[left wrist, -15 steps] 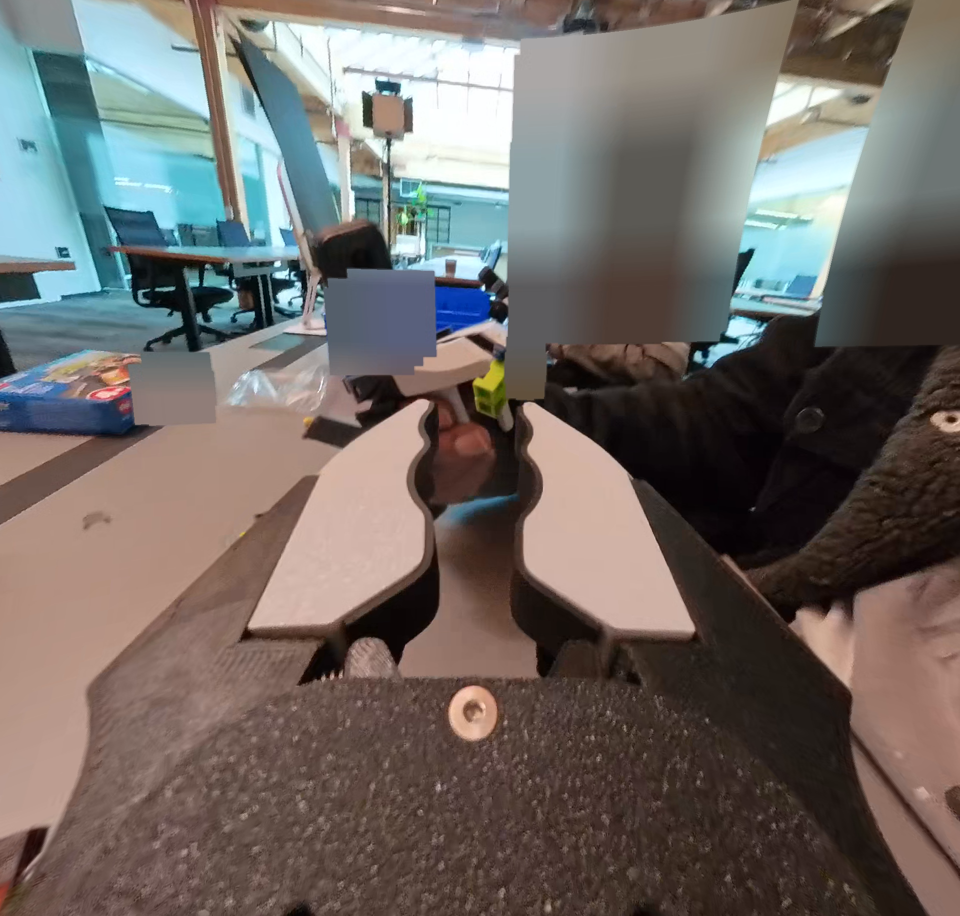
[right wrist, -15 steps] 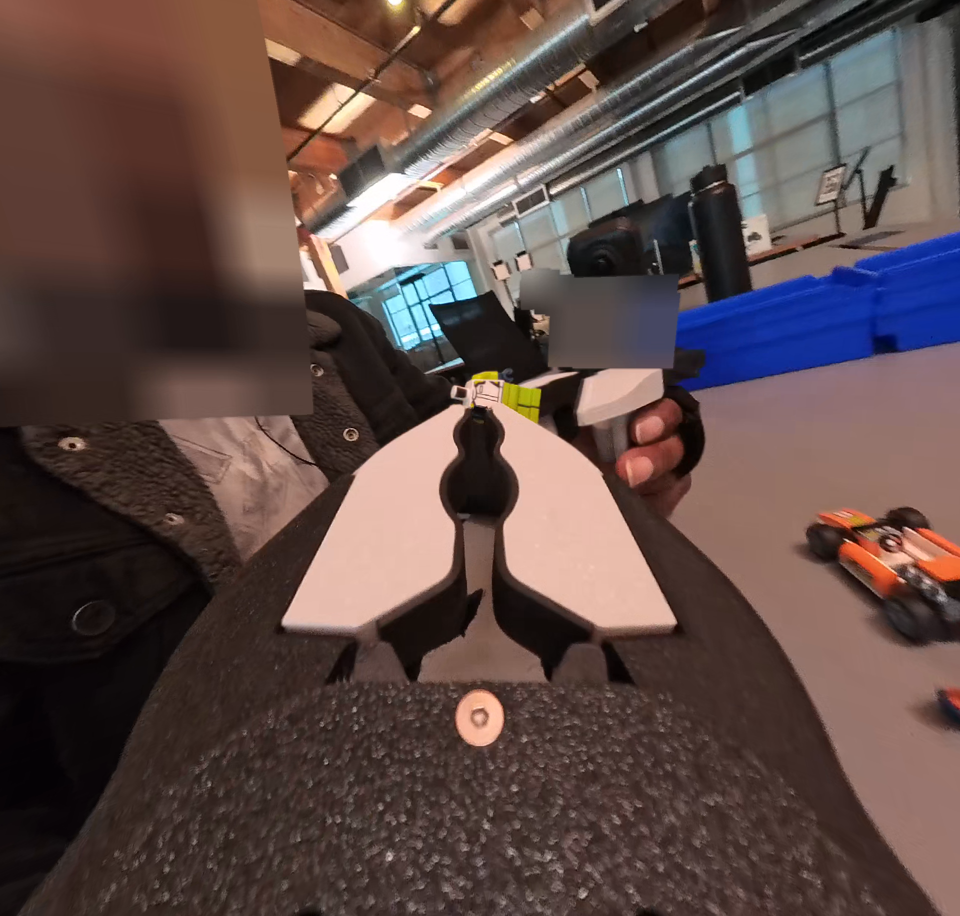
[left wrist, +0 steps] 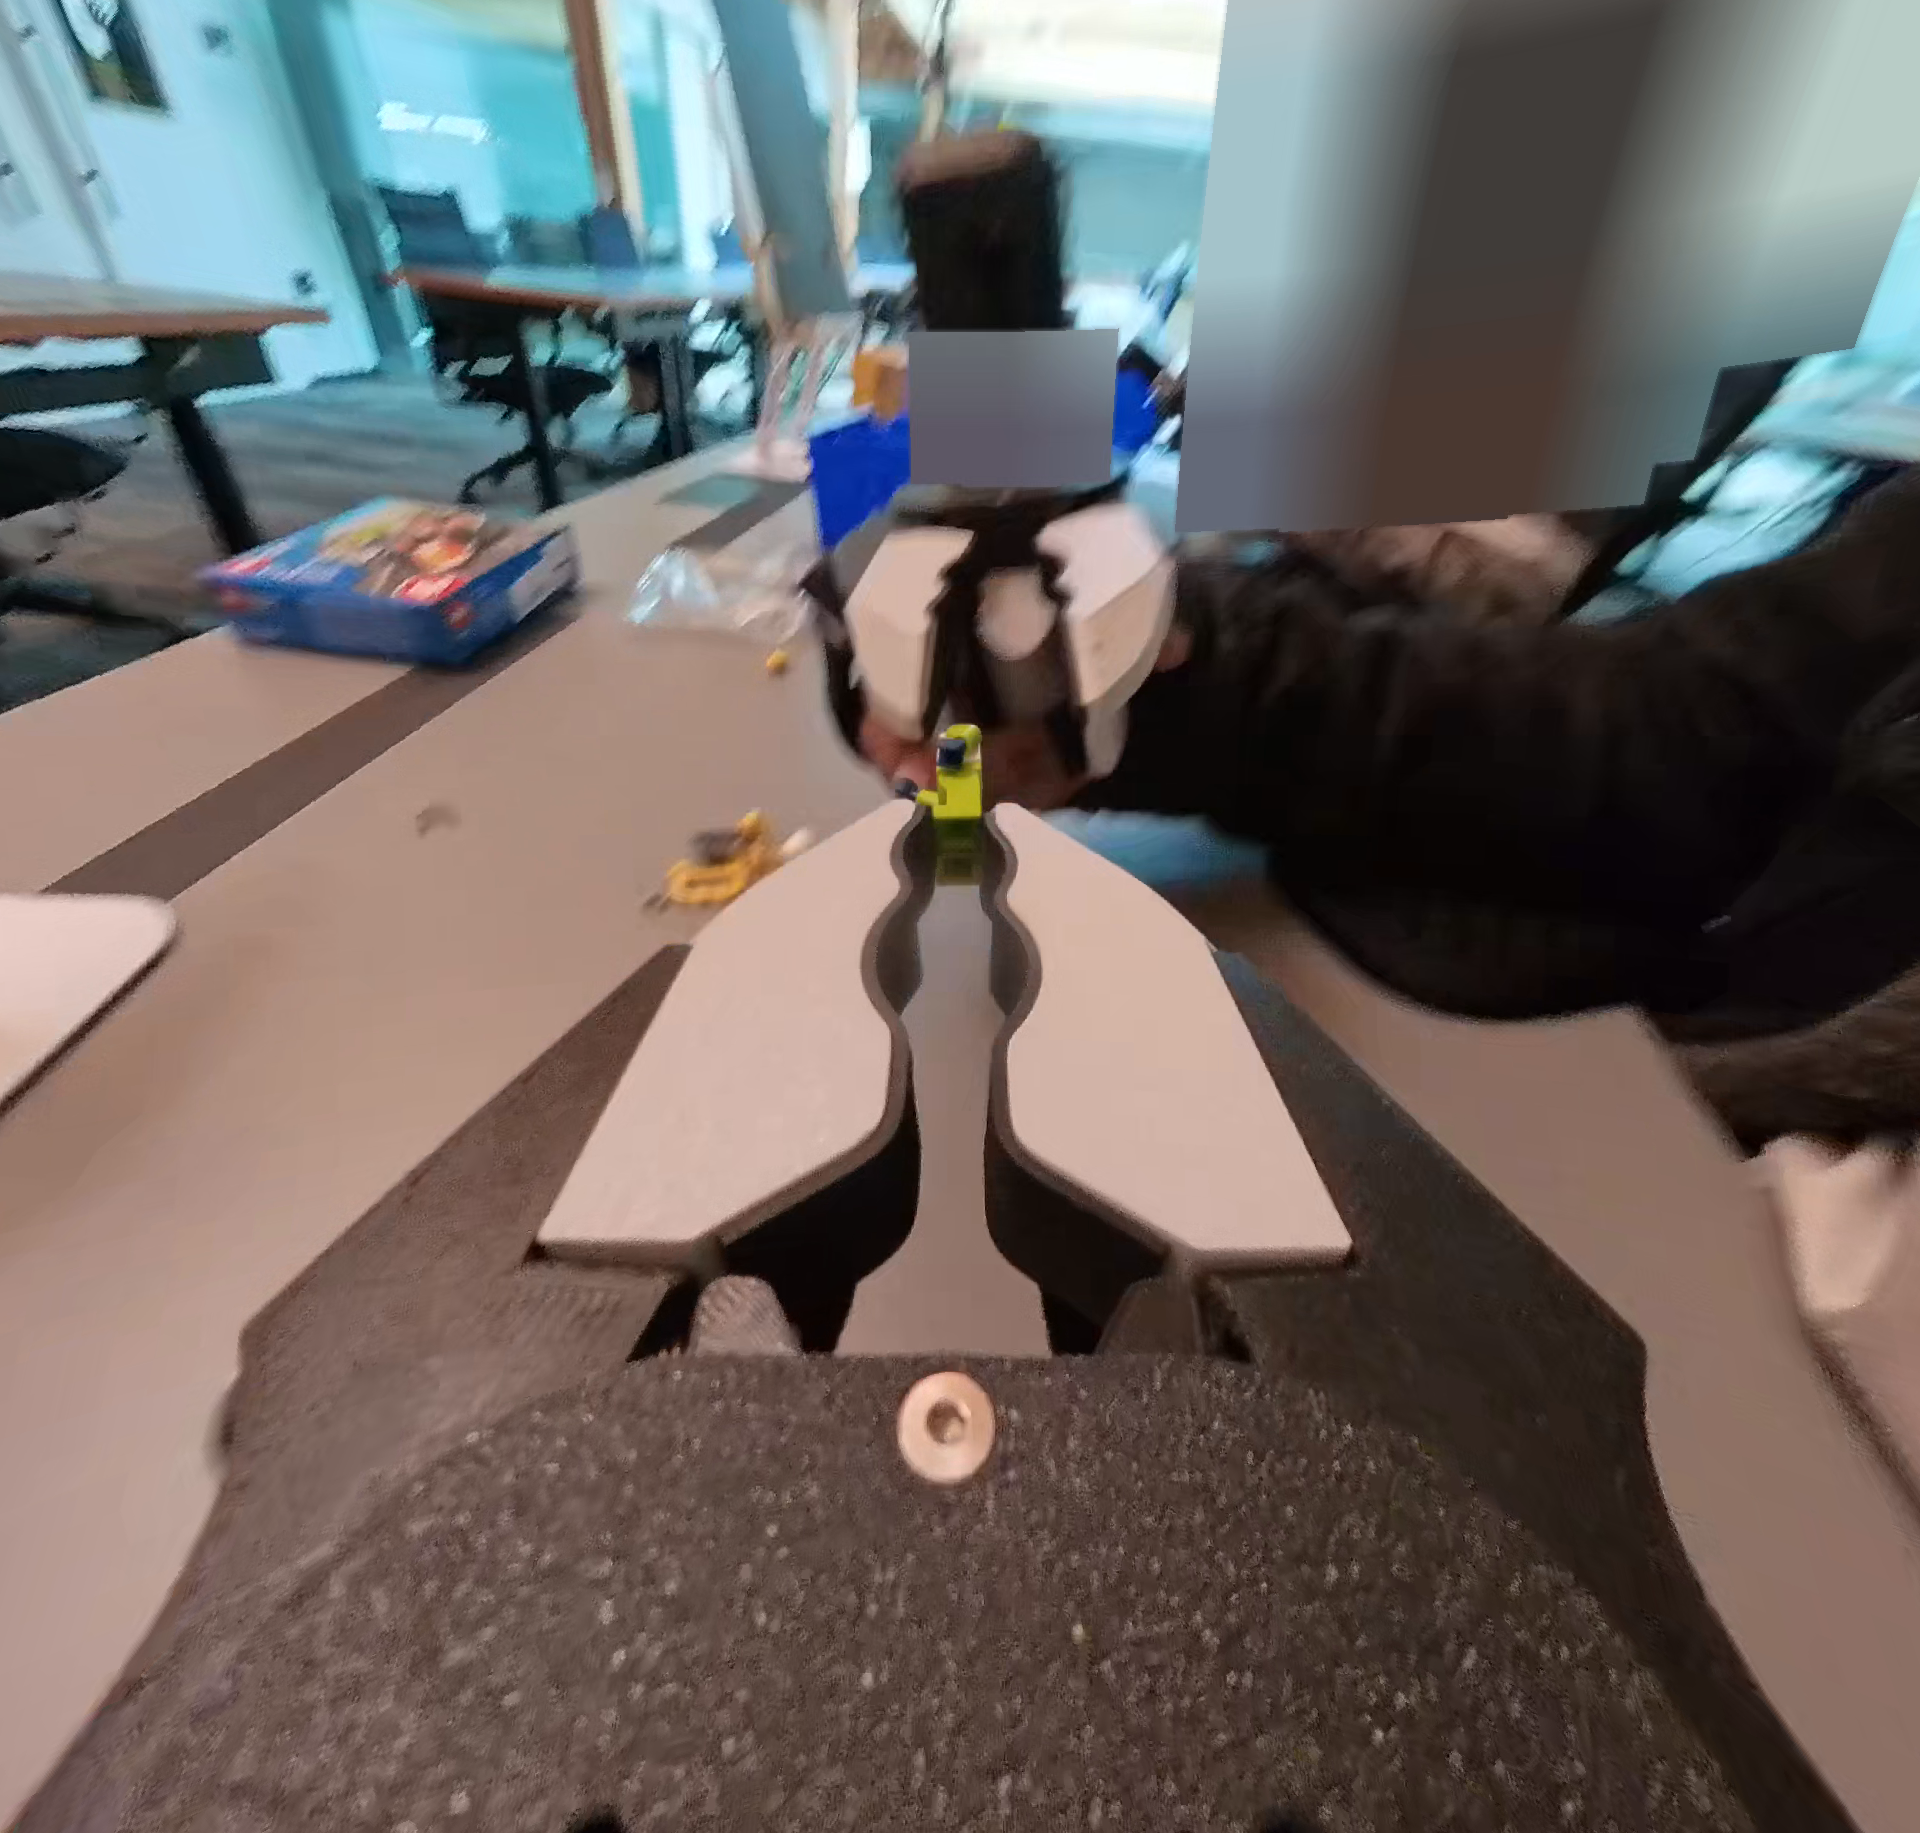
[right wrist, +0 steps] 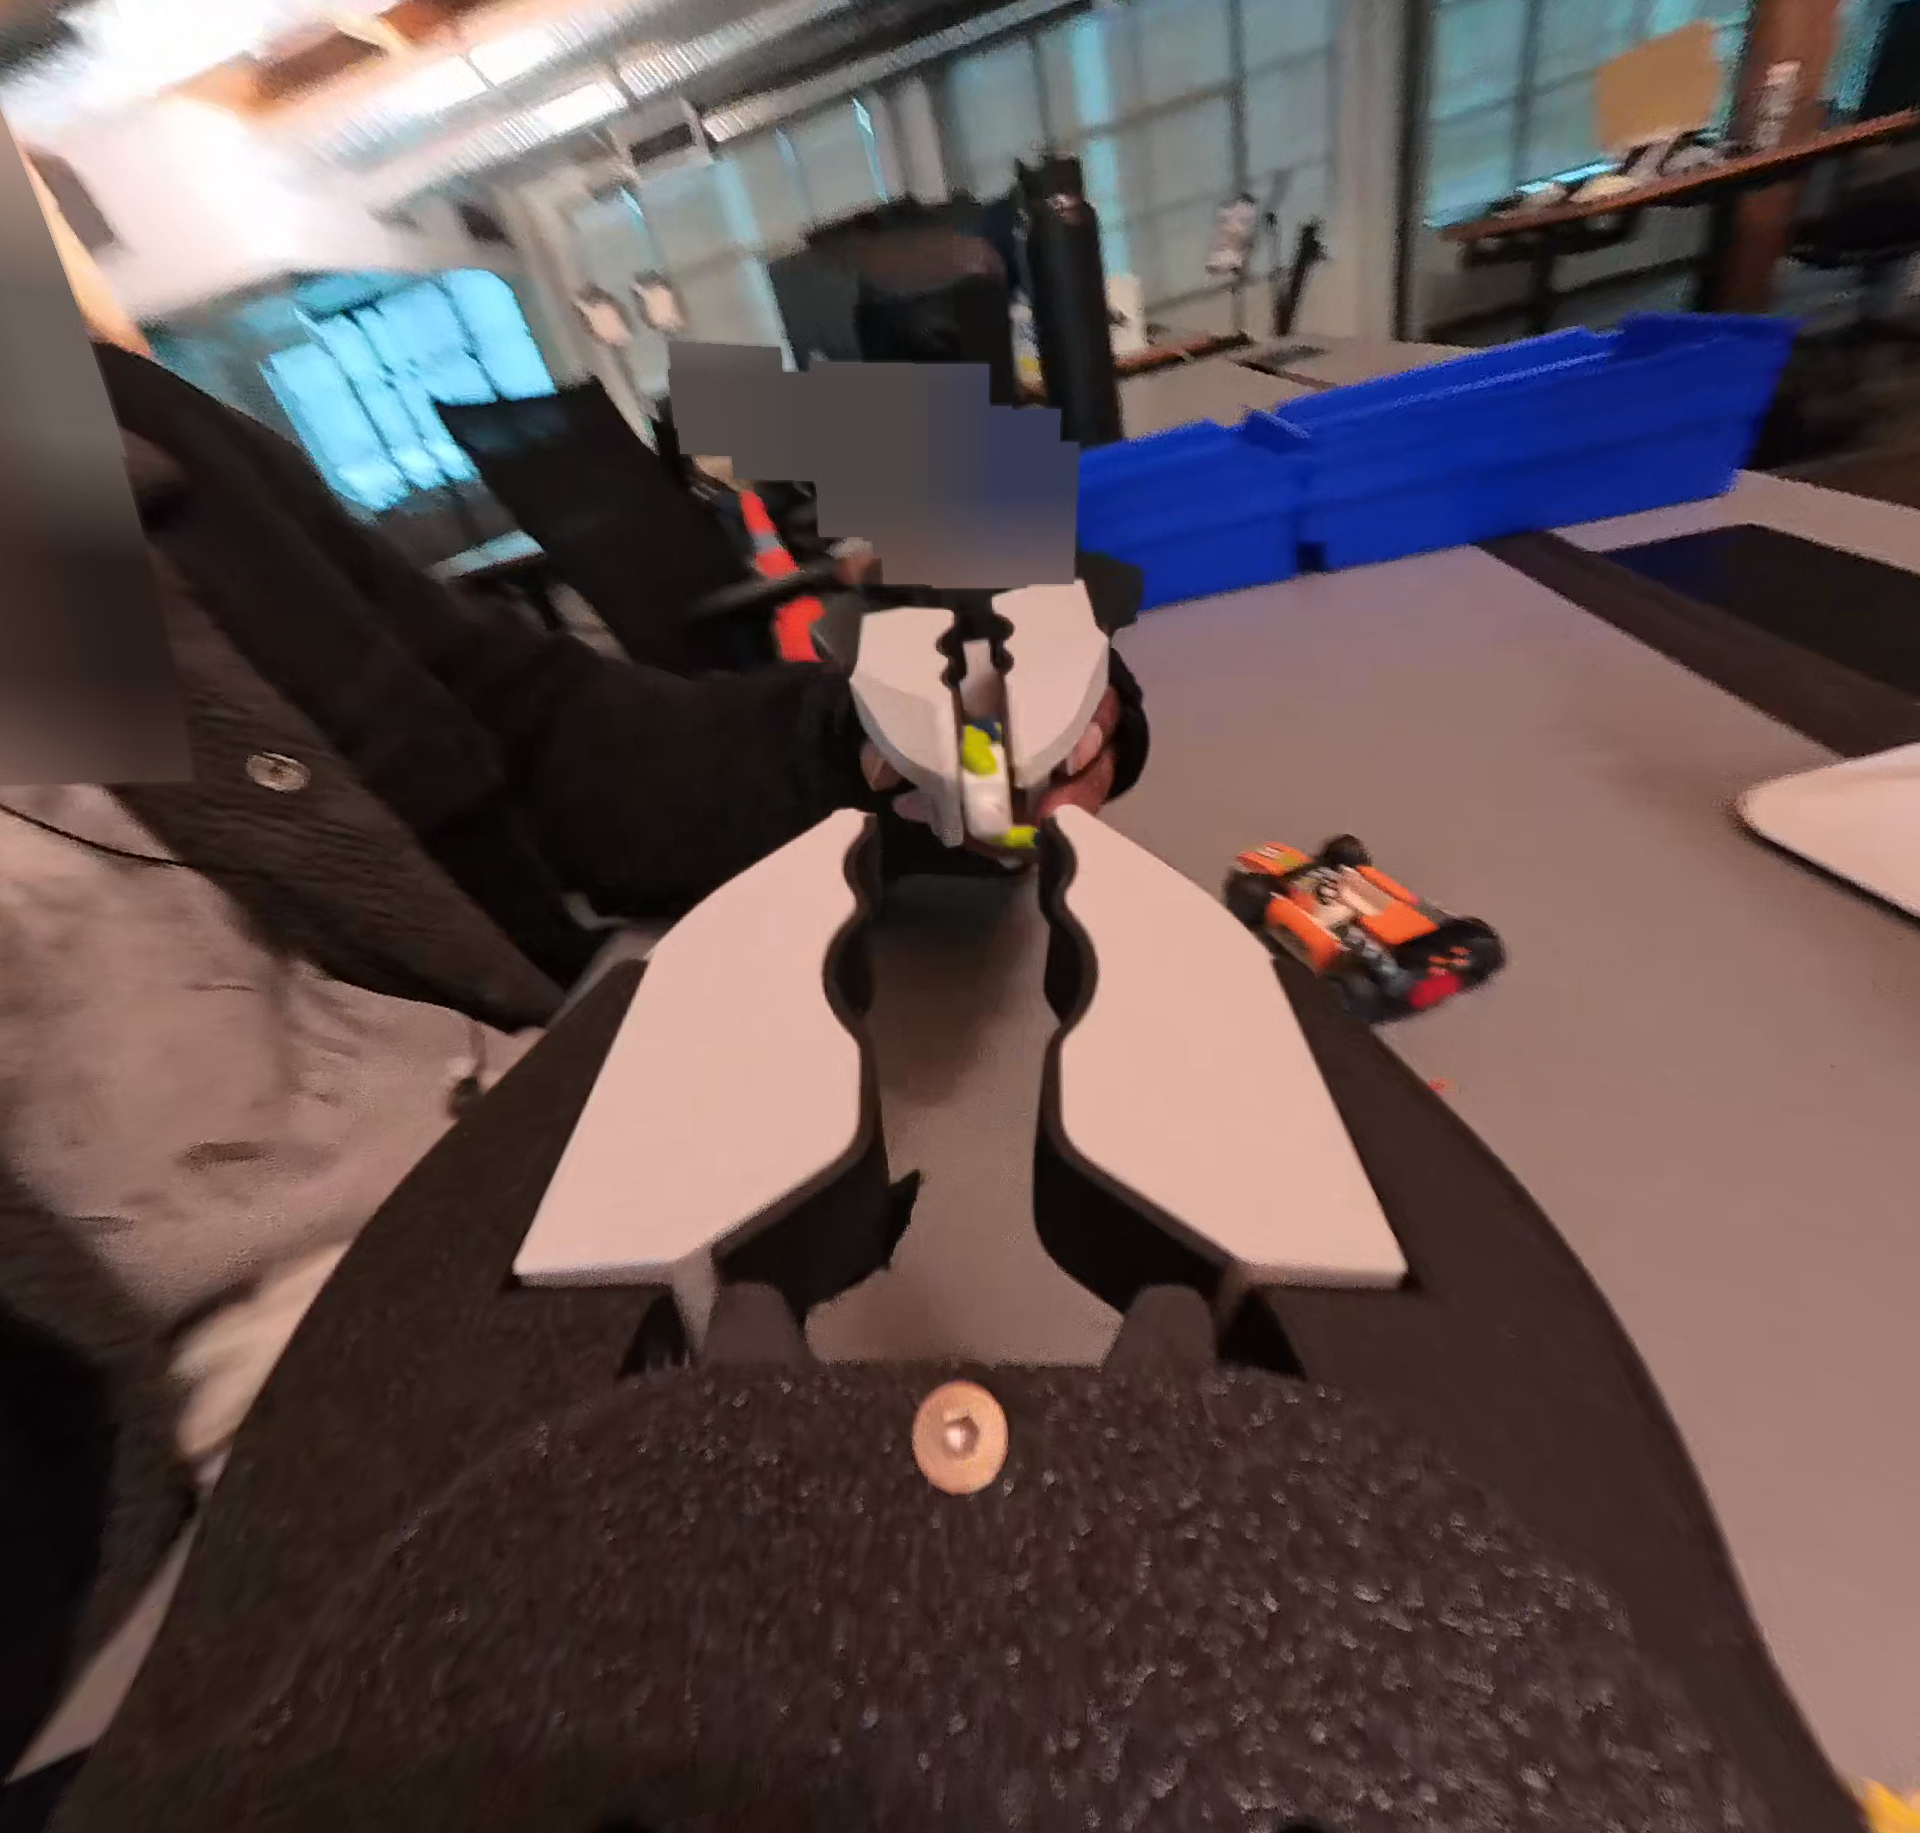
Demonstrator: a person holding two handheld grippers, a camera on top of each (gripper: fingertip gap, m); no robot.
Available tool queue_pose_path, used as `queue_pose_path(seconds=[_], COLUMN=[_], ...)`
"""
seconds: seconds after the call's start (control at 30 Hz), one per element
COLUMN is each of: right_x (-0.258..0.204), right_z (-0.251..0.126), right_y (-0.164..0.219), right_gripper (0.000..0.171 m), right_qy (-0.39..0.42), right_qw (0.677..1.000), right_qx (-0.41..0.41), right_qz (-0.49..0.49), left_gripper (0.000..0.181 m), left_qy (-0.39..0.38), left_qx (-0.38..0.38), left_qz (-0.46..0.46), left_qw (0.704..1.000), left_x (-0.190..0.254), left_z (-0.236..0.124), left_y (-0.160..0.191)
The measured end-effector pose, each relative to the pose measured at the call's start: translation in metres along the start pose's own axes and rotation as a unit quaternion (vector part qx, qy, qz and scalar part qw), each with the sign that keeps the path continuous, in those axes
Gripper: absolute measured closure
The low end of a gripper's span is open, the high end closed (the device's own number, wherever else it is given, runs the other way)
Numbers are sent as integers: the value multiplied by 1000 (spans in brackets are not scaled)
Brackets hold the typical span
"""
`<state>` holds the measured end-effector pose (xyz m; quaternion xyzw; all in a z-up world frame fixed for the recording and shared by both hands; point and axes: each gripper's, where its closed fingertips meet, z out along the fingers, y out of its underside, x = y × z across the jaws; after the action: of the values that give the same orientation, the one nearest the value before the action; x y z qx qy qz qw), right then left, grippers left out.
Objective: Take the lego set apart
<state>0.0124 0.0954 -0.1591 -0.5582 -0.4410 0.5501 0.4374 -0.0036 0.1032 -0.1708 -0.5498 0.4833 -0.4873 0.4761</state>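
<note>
- The grey tabletop (right wrist: pixel 1558 848) stretched wide and mostly bare to the right of the two grippers, with a dark strip along its far edge.
- A row of blue bins (right wrist: pixel 1455 464) lined the far side, well apart from the work.
- A blue lego box (left wrist: pixel 395 578) lay near the tabletop's far left edge, a crumpled clear bag (left wrist: pixel 707 588) beside it.
- The orange lego car (right wrist: pixel 1361 926) sat on its wheels on the tabletop, just right of the right gripper (right wrist: pixel 951 838), whose fingers were spread with nothing between them.
- A small yellow lego cluster (left wrist: pixel 717 864) lay loose on the tabletop, left of the left gripper (left wrist: pixel 956 827).
- The left gripper's fingers were pressed onto the lime-green lego piece (left wrist: pixel 958 796), held above the tabletop at their tips.
- That piece was small and lime-green, with a dark blue bit on top; it was too blurred for finer detail.
</note>
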Motion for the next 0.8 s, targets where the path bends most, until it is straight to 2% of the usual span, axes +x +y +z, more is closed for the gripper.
queue_pose_path(seconds=[0.1, 0.2, 0.27, 0.4, 0.57, 0.8], right_x=[18, 32, 36, 44, 46, 44], right_z=[8, 14, 16, 14, 9, 2], right_y=[17, 39, 48, 62, 67, 70], right_gripper=[145, 150, 159, 163, 163, 163], right_qy=[88, 143, 158, 182, 168, 148], right_qw=[991, 969, 959, 929, 930, 939], right_qx=[-78, -155, -185, -255, -263, -260], right_qz=[-69, -126, -149, -196, -194, -168], left_gripper=[173, 173, 173, 173, 173, 172], left_qy=[-35, -57, -71, -105, -121, -108], left_qx=[-60, -117, -146, -208, -232, -220], left_qz=[36, 71, 91, 135, 177, 171], left_qw=[997, 989, 983, 963, 949, 954], left_x=[-9, -13, -17, -25, -25, -24], left_z=[2, 4, 4, 3, 8, 14], left_y=[17, 34, 41, 56, 60, 62])
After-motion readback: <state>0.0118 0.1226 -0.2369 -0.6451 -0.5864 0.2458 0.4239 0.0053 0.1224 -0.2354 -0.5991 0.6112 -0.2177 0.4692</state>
